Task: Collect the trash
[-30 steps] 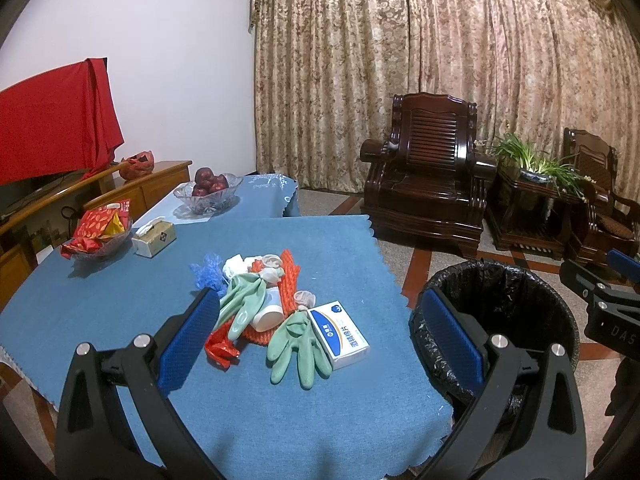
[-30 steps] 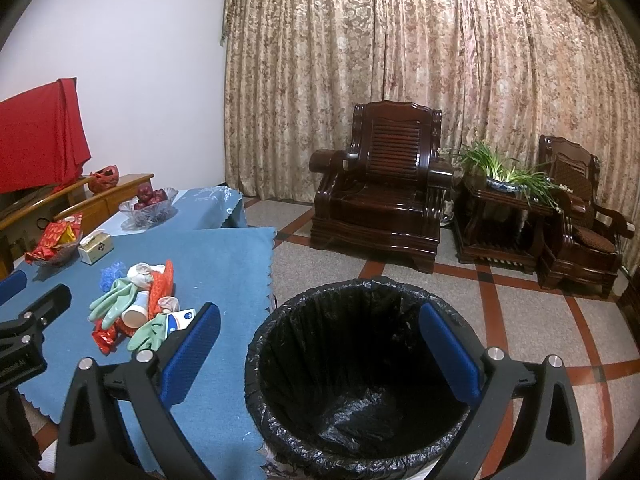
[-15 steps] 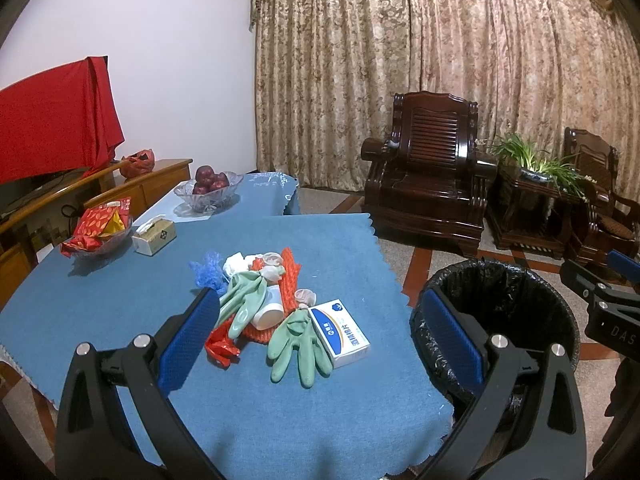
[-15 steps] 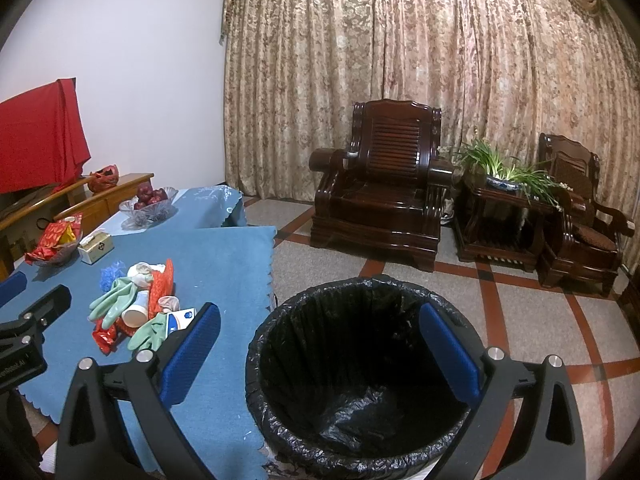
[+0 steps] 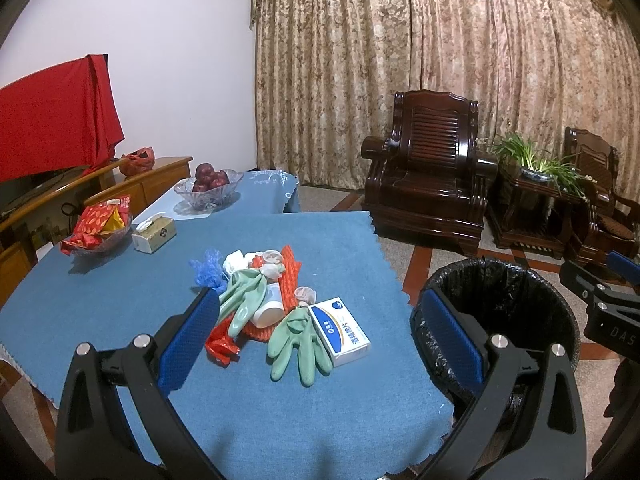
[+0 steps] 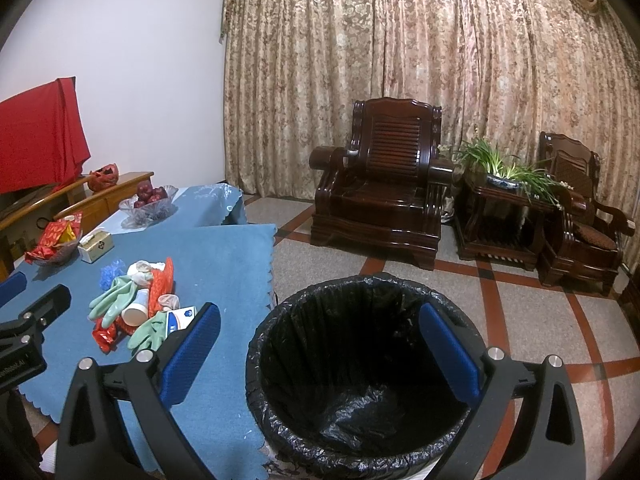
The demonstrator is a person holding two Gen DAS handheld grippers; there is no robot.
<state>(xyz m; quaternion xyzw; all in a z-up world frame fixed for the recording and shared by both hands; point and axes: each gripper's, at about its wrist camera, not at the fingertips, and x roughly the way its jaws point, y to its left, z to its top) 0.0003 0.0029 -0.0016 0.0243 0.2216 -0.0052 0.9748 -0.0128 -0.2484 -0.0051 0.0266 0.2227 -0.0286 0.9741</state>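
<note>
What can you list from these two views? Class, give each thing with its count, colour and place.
rubber gloves: two, green, in the table's trash pile
box: one, white and blue, right of the pile
paper cup: one, white, on its side in the pile
mesh sleeve: one, orange, under the cup
trash bin: one, black-lined, on the floor beside the table
fruit bowl: one, clear, far table
armchairs: two, dark wood, by the curtain
left claw: open, above the table
right claw: open, over the bin

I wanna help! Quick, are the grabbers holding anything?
Left gripper: open, holding nothing, above the table.
Right gripper: open, holding nothing, over the bin.
</note>
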